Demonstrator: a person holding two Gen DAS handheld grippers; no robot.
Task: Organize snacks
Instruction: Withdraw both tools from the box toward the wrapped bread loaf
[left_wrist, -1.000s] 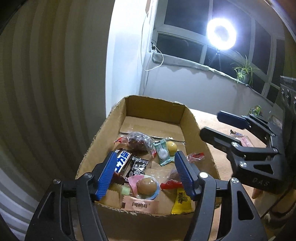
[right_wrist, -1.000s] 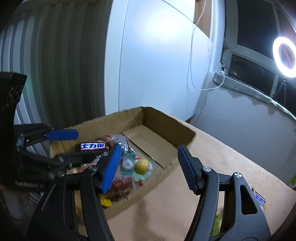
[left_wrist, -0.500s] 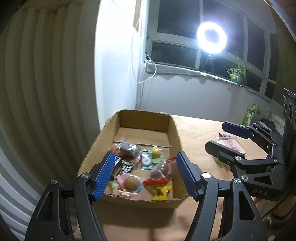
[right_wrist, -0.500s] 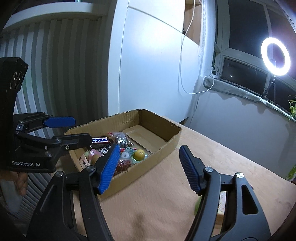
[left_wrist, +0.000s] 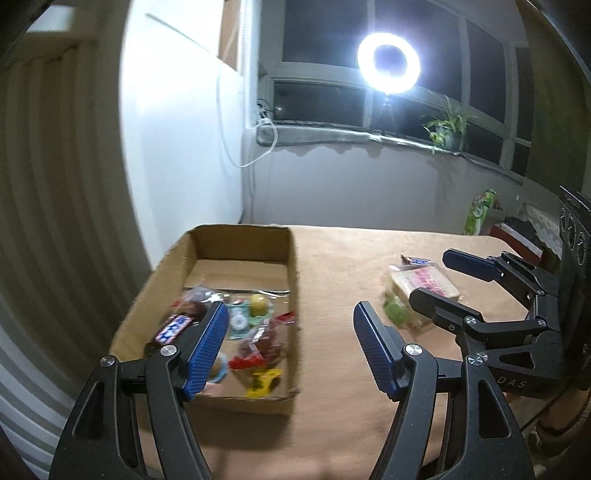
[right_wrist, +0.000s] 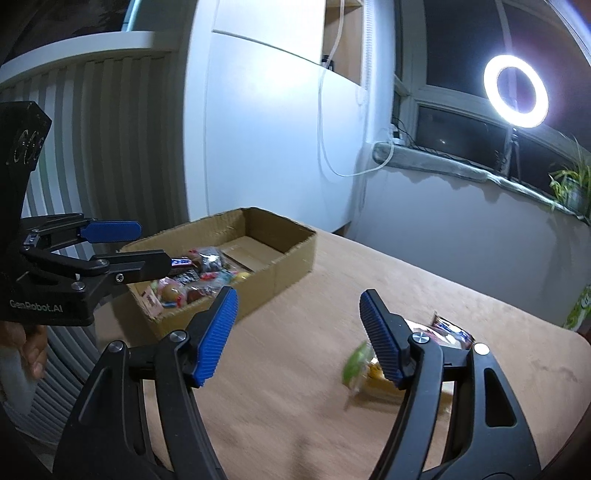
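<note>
An open cardboard box (left_wrist: 295, 258) stands at the table's left and holds several snacks: a blue-and-white chocolate bar (left_wrist: 173, 326), a yellow ball candy (left_wrist: 258, 304), a red pack (left_wrist: 266, 339) and a yellow packet (left_wrist: 264, 380). Loose on the tan table to its right lie a pink-and-white packet (left_wrist: 424, 277), a small chocolate bar (left_wrist: 415, 260) and a green sweet (left_wrist: 397, 314). My left gripper (left_wrist: 290, 306) hovers open near the box's right wall, holding nothing. My right gripper (right_wrist: 299, 293) is open over bare table, left of the green sweet (right_wrist: 356, 363).
A green bag (left_wrist: 478, 212) stands at the table's far right edge. Ribbed wall panels and a white cabinet rise behind the box (right_wrist: 288, 254). A ring light (left_wrist: 388, 61) and a potted plant (left_wrist: 445, 129) are at the window. A hand (right_wrist: 33, 347) holds the left gripper (right_wrist: 151, 243).
Both grippers have drawn back from the box and swung right, so the box looks smaller and the loose snacks on the table have come into view. Both jaws stand slightly wider.
</note>
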